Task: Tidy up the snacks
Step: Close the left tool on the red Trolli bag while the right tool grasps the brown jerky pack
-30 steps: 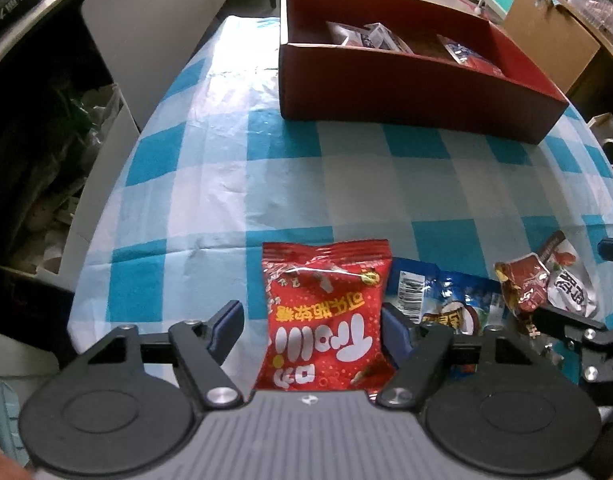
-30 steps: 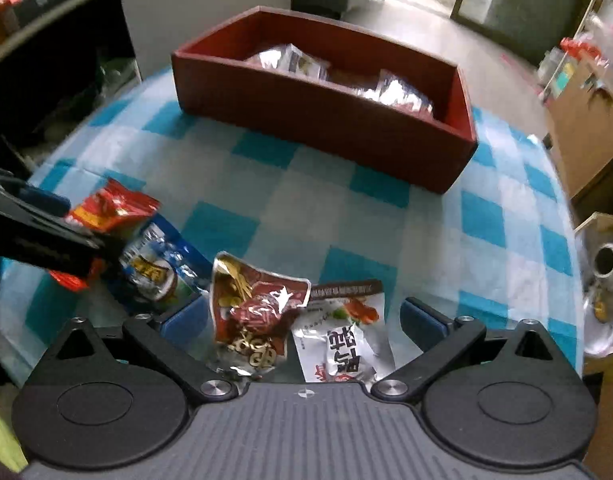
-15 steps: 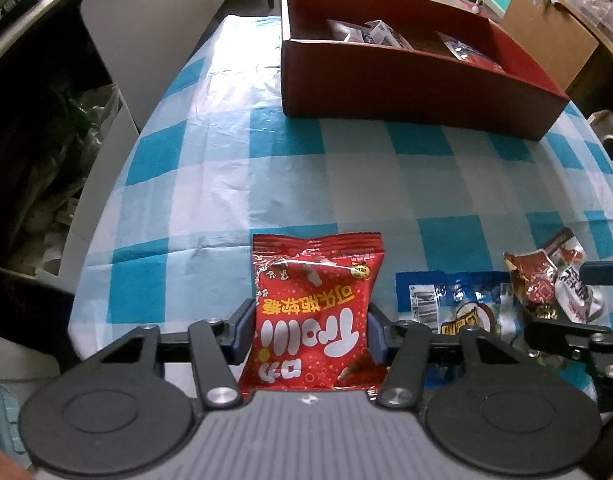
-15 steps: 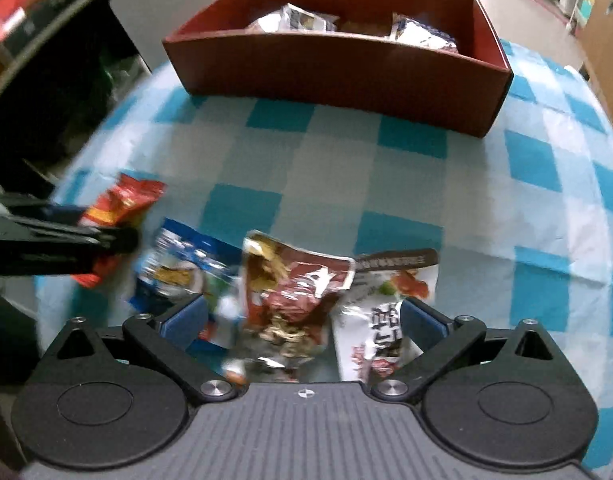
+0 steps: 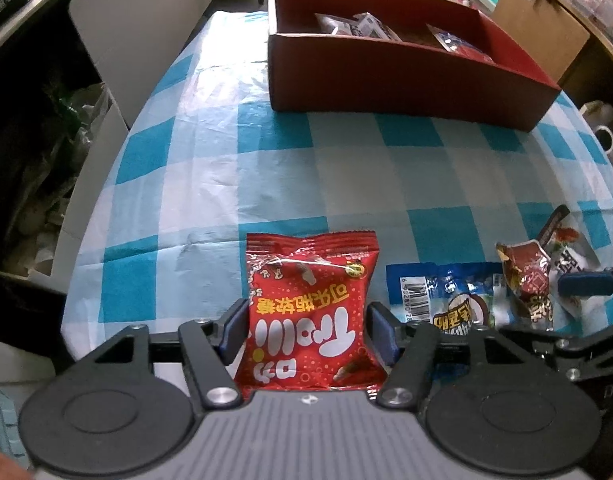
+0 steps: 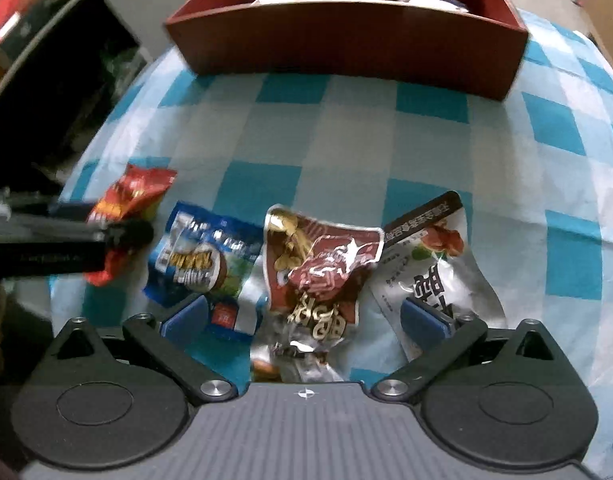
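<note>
Left wrist view: left tool point(image 5: 308, 330) closed since a second ago, now clenching red snack bag point(image 5: 311, 312), near counter edge opposite red box point(image 5: 386, 76); lift next. Right tool point(image 6: 304, 316) released, straddling maroon packet point(image 6: 320, 276).

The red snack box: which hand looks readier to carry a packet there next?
Left. Its hand-held gripper is shut on the red gummy bag; the right one is open around a brown packet.

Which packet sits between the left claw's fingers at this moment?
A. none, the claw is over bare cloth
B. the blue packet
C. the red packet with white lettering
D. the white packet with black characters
C: in the left wrist view the left claw has both blue pads pressed against the sides of the red packet.
</note>
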